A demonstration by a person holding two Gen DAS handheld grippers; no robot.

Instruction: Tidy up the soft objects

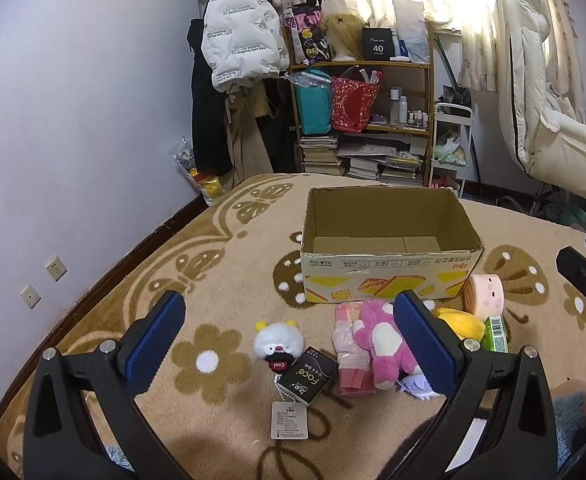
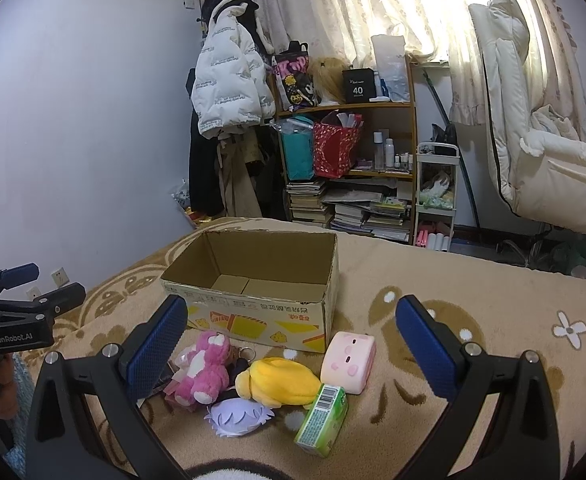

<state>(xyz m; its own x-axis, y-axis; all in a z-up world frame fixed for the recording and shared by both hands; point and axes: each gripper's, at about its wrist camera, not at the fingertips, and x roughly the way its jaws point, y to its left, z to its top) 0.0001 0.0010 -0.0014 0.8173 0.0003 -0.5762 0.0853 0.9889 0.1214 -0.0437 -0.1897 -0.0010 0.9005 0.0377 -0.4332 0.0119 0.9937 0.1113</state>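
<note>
An empty cardboard box (image 1: 389, 276) (image 2: 261, 320) stands on the beige patterned blanket. In front of it lie a white fluffy toy (image 1: 277, 342), a black Face packet (image 1: 306, 376), a pink plastic pack (image 1: 349, 360), a pink-and-white plush (image 1: 385, 344) (image 2: 203, 364), a yellow plush (image 1: 463, 322) (image 2: 279, 382), a pink squishy block (image 1: 485, 294) (image 2: 347, 360), a green tissue pack (image 2: 321, 420) and a lilac plush piece (image 2: 237, 416). My left gripper (image 1: 289, 344) hovers open over the white toy and pink plush. My right gripper (image 2: 289, 354) hovers open over the yellow plush. Neither holds anything.
A wooden shelf (image 1: 361, 116) with bags, bottles and stacked books stands beyond the bed (image 1: 221, 280). Coats hang on a rack (image 1: 241, 36) at the wall. A padded white chair (image 1: 549, 128) sits at the right. The other gripper (image 2: 9, 312) shows at the left edge.
</note>
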